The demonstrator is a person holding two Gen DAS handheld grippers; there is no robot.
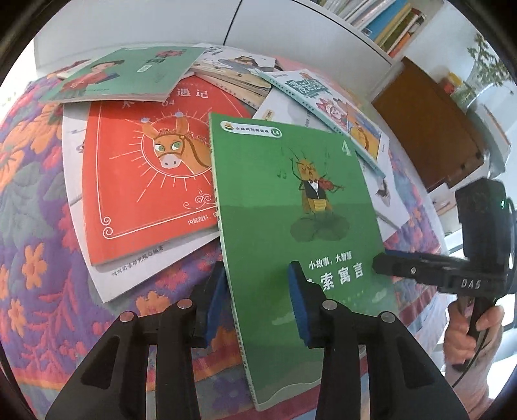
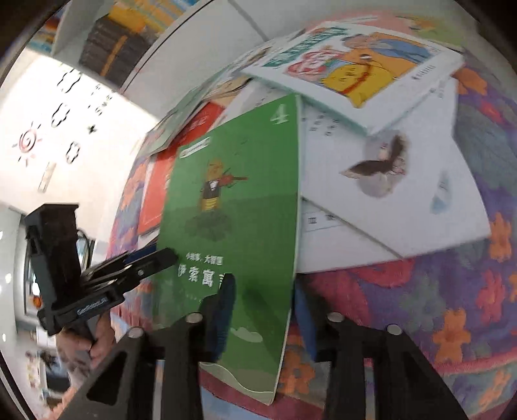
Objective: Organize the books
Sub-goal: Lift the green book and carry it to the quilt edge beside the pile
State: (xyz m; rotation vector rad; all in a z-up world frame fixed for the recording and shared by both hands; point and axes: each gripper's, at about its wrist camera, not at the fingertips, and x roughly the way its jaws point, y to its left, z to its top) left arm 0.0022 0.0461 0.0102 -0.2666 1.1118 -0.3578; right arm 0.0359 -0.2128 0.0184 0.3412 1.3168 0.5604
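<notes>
The green book [image 1: 300, 226] is lifted at its near end, above the flowered cloth [image 1: 35, 226], while its far end rests on the pile of books [image 1: 168, 106]. The left gripper [image 1: 255, 307] has its two blue pads on both sides of the book's left edge, narrow, holding it. The right gripper [image 2: 263, 310] holds the right edge in the same way, one pad on the cover, the other under it. I think two grips keep the thin book flat and stop it from bending. In the back, a white shelf [image 1: 381, 51] contains many standing books [image 1: 387, 22], probably the place for this one.
</notes>
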